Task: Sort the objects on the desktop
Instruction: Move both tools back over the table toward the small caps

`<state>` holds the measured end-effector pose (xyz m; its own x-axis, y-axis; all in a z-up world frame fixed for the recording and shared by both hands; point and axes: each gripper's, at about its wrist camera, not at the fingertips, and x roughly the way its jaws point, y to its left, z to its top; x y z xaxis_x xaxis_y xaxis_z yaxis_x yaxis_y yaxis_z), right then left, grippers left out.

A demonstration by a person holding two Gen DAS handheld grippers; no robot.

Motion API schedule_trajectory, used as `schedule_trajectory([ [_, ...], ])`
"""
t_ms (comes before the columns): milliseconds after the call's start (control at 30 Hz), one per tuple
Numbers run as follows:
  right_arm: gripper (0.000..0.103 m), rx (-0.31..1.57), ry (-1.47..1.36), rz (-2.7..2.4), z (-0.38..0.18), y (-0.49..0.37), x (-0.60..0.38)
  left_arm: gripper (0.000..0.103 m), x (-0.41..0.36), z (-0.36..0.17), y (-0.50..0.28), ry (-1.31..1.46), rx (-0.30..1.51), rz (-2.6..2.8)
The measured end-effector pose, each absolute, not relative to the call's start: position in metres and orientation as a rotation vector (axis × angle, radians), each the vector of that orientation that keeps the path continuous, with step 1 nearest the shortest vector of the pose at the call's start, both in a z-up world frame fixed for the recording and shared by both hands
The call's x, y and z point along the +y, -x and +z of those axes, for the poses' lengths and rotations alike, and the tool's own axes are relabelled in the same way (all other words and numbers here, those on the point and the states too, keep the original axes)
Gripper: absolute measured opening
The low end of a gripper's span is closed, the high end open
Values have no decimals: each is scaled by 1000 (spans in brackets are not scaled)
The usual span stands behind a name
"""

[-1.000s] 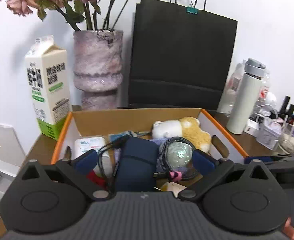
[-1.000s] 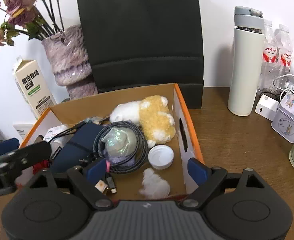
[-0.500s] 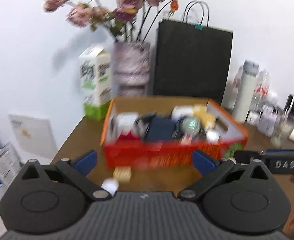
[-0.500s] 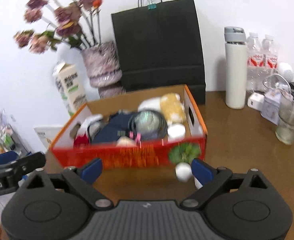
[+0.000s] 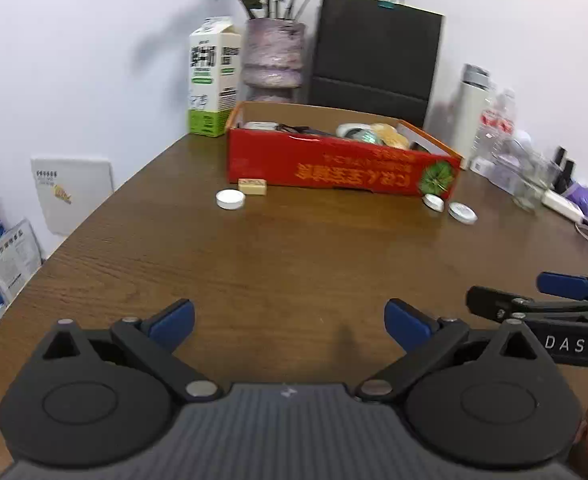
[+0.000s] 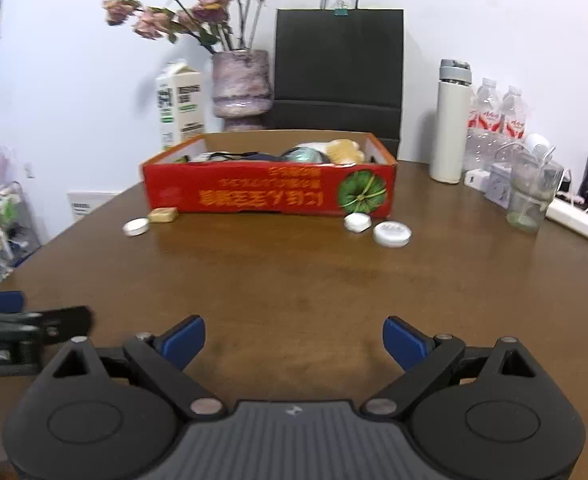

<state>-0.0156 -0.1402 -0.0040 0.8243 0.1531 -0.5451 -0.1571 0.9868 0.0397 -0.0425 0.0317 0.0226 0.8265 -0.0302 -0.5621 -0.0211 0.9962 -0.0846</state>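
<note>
Standing on the brown table point(image 6: 294, 280): red cardboard box point(image 6: 269, 190), holding a plush toy point(image 6: 346, 151), a coiled cable and what looks like a dark pouch, its contents partly hidden by the near wall; just before the box, a tan block point(image 6: 163, 214) beside a white cap point(image 6: 136, 226) at its left end, two white lids point(image 6: 390, 233) at its right end; left gripper point(image 5: 289, 316) and right gripper point(image 6: 294, 338) well short of the box over bare wood, jaws of both spread wide, nothing between them.
</note>
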Motion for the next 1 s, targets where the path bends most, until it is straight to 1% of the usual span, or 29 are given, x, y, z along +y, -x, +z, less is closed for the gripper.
schedule_trajectory([
  [267, 96, 627, -46, 234, -21, 29, -145, 103, 29, 1, 39, 61, 651, 22],
  [500, 97, 662, -67, 199, -26, 24, -147, 103, 22, -1, 40, 26, 651, 34],
  [700, 101, 681, -18, 184, -28, 21, -141, 103, 22, -4, 38, 27, 668, 34],
  [1000, 102, 690, 9, 160, -28, 21, -139, 103, 20, -5, 37, 15, 678, 55],
])
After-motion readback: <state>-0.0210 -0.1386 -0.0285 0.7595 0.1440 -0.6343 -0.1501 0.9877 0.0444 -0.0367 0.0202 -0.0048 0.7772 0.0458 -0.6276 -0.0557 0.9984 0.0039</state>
